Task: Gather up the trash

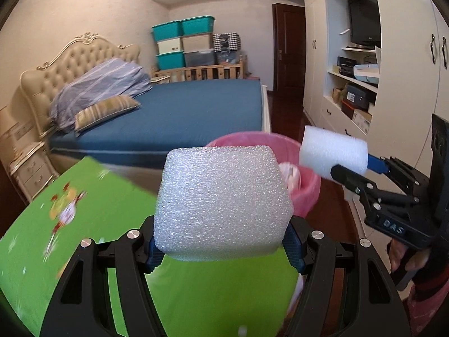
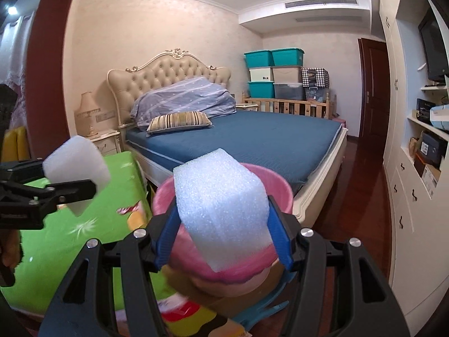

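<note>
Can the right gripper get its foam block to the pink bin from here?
Probably yes. The right gripper, shut on its foam block, has the pink bin open-topped just ahead, with nothing between. The left gripper stays off to the side.

- Illumination: even, moderately bright indoor light; no hard shadows fall on the bed (image 2: pixel 269 137).
- Light source: one bright spot shows at the upper left edge of the right wrist view.
- Glare: the white foam block (image 1: pixel 223 205) shows sparkling highlights; its texture remains legible.
- Blur: the green printed surface (image 1: pixel 70 213) is smeared by motion; the pink bin (image 2: pixel 224 264) is soft along its near rim.
- Distortion: strong fisheye curvature bends walls and cabinets (image 1: pixel 317 56); frame corners are vignetted black.
</note>
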Motion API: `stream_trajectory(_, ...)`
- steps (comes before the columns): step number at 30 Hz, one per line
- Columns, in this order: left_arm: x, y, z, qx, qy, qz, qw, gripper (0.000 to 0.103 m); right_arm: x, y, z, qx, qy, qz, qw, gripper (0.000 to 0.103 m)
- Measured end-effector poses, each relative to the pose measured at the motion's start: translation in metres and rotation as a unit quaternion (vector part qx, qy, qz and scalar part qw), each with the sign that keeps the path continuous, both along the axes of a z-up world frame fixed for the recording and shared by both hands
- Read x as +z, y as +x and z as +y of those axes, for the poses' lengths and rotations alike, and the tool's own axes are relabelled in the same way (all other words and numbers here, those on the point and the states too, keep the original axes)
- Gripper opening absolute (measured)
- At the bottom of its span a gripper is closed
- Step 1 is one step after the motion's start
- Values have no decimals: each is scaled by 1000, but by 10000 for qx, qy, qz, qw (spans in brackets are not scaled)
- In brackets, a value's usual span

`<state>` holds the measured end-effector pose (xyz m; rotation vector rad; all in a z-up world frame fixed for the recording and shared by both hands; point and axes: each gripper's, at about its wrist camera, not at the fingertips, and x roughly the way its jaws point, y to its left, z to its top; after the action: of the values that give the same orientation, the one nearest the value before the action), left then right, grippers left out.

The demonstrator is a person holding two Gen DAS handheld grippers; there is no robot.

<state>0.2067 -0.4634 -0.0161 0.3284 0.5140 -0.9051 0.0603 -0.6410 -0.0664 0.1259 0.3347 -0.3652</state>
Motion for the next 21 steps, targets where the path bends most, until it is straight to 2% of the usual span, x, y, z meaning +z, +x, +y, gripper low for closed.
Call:
stream_trajectory(2, 1, 11, -18, -29, -32, 31, 10000, 65, 5, 12, -11, -27, 34, 0, 10000, 58)
stream_trajectory(6, 1, 37, -49, -125, -169, 372, 9991, 65, 7, 37, -32, -20, 41, 74, 10000, 58)
stream_trajectory(10, 0, 54, -71, -124, -261, 554, 9980, 65, 5, 59, -53, 126, 314, 98, 9994, 59)
stream_trajectory(12, -1, 65, -81, -215, -369, 783, 9960, 66, 5, 72, -62, 224, 422, 74, 9988, 62)
stream_trajectory(14, 0, 73, -90, -268, -464, 872, 9947, 72, 7, 87, -67, 393, 552, -23, 9977, 75)
stream_trajectory(15, 0, 77, -93, -268, -509, 861, 9946, 88, 7, 89, -72, 418, 626, -130, 9971, 77)
stream_trajectory(16, 1, 80, -92, -215, -573, 828, 9947, 94, 10, 88, -80, 393, 703, -253, 9964, 79)
stream_trajectory(19, 5, 81, -81, -45, -794, 723, 9942, 94, 16, 73, -97, 334, 954, -511, 9936, 79)
stream_trajectory(21, 8, 77, -64, 153, -828, 529, 9950, 94, 23, 47, -98, 346, 1012, -747, 9915, 79)
